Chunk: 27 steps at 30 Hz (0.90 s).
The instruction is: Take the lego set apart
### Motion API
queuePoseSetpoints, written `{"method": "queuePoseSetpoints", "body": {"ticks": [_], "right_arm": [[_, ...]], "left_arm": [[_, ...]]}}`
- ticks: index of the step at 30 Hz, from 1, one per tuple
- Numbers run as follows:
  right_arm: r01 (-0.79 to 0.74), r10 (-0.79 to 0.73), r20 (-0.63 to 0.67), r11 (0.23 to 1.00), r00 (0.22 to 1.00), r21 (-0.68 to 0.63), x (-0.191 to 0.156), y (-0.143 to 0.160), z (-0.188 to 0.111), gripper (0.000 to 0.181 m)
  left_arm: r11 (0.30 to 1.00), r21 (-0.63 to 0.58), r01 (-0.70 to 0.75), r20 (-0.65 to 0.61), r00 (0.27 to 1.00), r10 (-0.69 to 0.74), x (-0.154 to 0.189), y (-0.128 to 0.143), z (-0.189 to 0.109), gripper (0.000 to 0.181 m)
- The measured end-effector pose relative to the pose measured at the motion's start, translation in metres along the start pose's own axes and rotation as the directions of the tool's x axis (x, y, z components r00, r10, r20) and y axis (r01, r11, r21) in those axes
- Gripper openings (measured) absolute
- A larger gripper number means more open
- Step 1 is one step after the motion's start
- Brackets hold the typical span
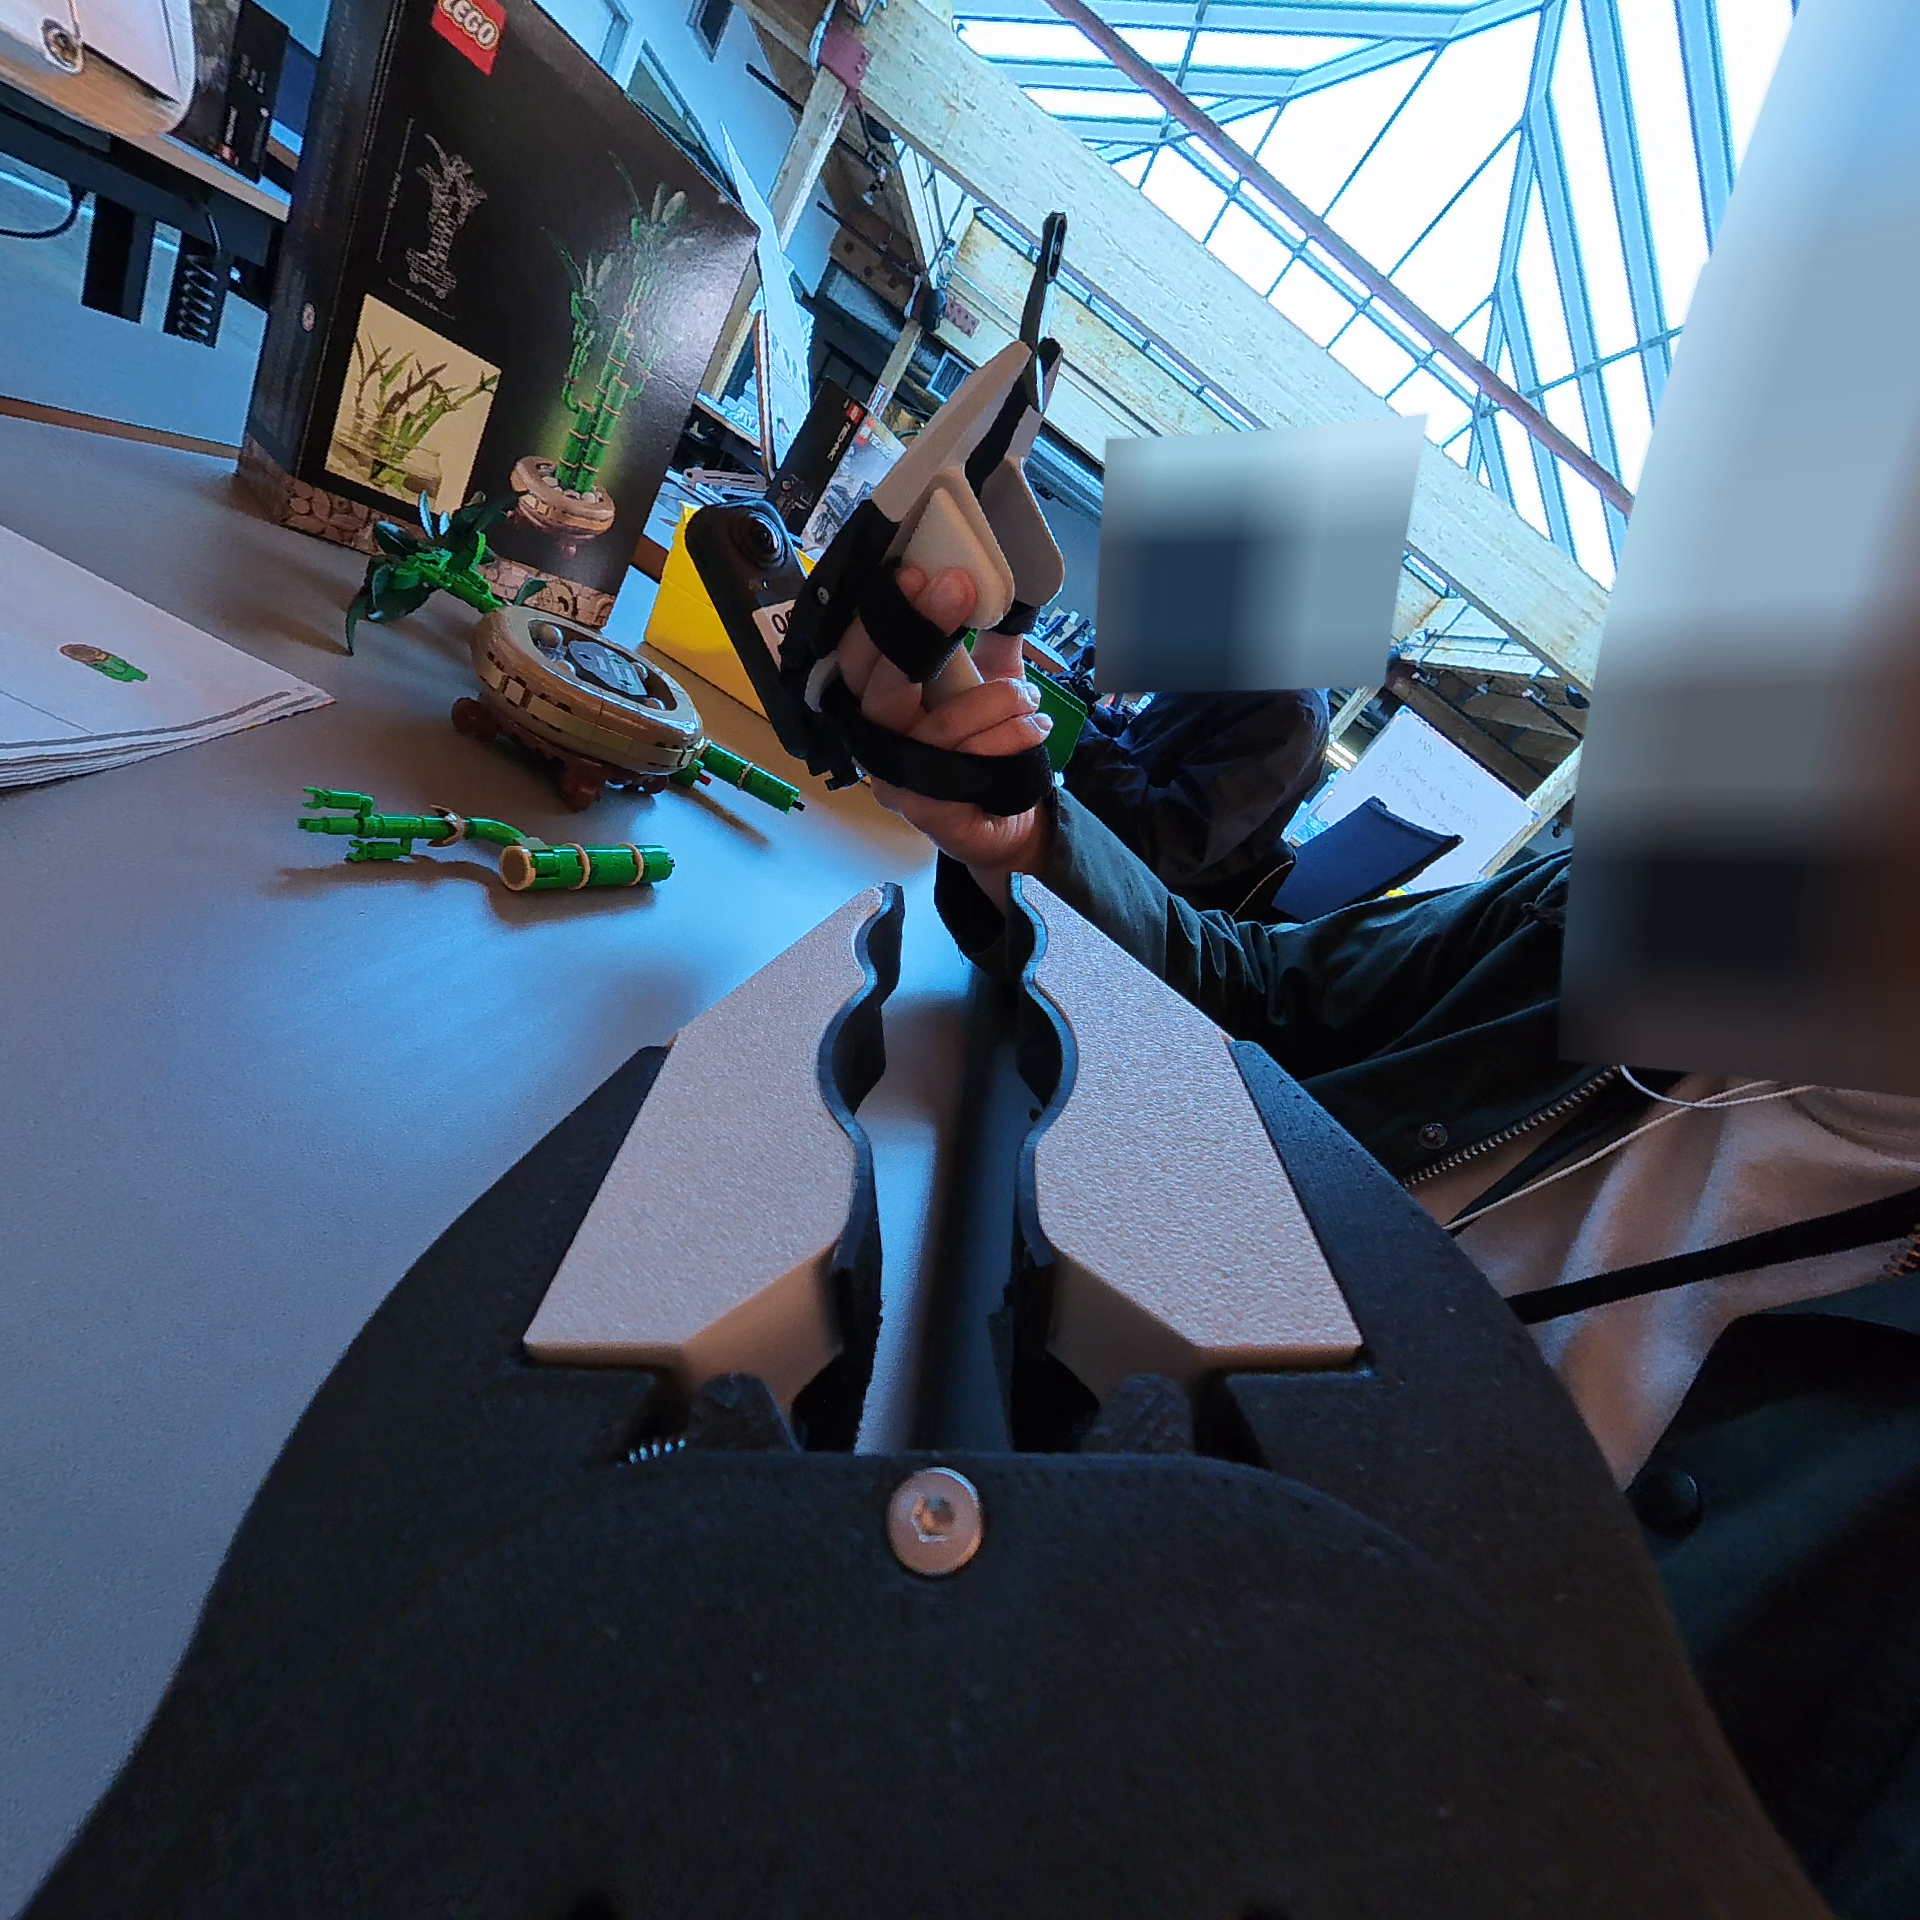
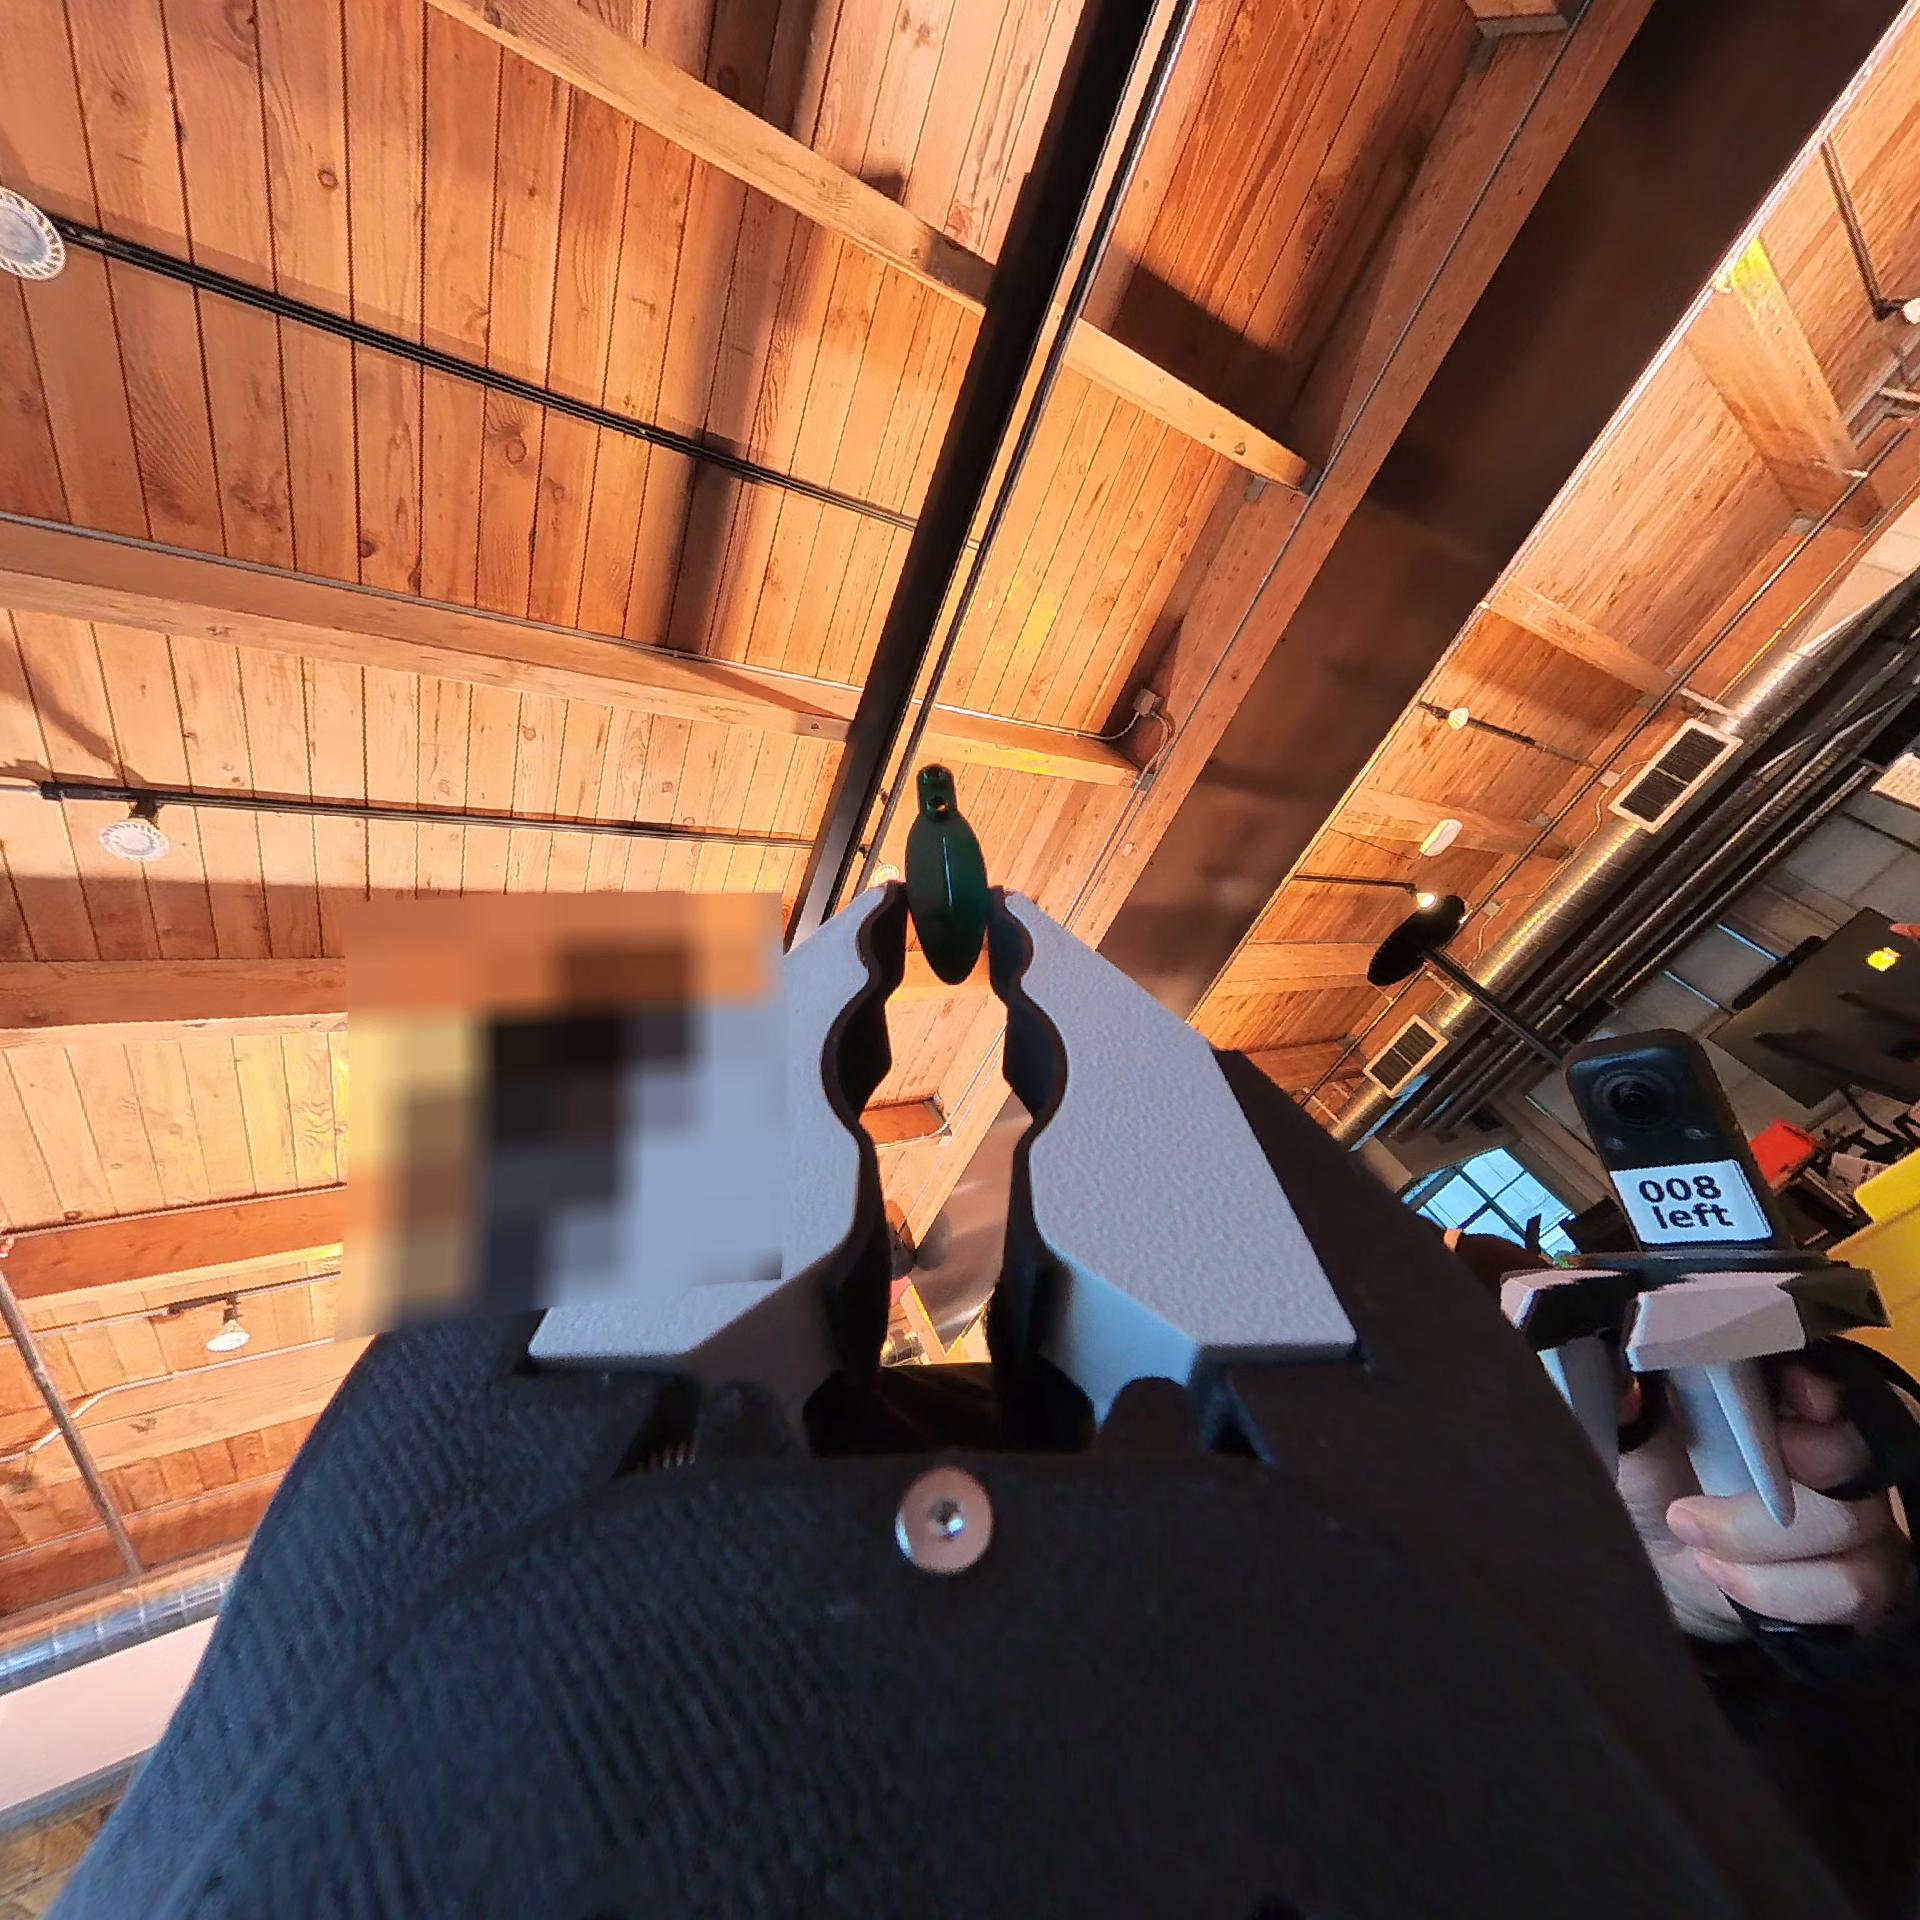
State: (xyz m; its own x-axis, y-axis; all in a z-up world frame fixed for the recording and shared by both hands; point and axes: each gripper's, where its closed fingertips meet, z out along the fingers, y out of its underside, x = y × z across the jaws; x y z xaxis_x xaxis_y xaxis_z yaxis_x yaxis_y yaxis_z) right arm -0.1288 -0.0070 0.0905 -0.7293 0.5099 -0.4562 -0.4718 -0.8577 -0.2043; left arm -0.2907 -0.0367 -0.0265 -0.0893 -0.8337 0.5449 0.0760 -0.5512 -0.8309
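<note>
My right gripper (image 2: 943,906) points up toward the ceiling and is shut on a dark green lego leaf (image 2: 945,909), whose stem end sticks out past the tips. In the left wrist view it (image 1: 1039,358) is held high above the table with the leaf (image 1: 1049,275) on top. My left gripper (image 1: 956,899) is slightly open and empty, low over the grey table (image 1: 260,1091). On the table lie the tan round pot base (image 1: 582,696), a thick bamboo segment (image 1: 582,864), a thin branched stalk (image 1: 405,826), a leafy stalk (image 1: 436,566) and a short stalk (image 1: 743,774).
The lego box (image 1: 468,270) stands at the back of the table. An instruction booklet (image 1: 125,675) lies at the left and a yellow bin (image 1: 691,623) sits behind the pot. A person's sleeve (image 1: 1299,977) crosses at the right. The left gripper (image 2: 1610,1314) shows low right in the right wrist view. Spacing between my two grippers at the tips: around 20 centimeters.
</note>
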Motion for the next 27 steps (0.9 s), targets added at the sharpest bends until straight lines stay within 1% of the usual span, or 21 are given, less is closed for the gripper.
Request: {"method": "queuePoseSetpoints", "body": {"ticks": [27], "right_arm": [[0.023,-0.023,-0.031,1.0,0.999,0.004,0.006,-0.0004,-0.0013,0.013]], "left_arm": [[1.0,-0.003,-0.002,0.001,1.0,0.002,0.0,0.0004,0.0004,0.017]]}}
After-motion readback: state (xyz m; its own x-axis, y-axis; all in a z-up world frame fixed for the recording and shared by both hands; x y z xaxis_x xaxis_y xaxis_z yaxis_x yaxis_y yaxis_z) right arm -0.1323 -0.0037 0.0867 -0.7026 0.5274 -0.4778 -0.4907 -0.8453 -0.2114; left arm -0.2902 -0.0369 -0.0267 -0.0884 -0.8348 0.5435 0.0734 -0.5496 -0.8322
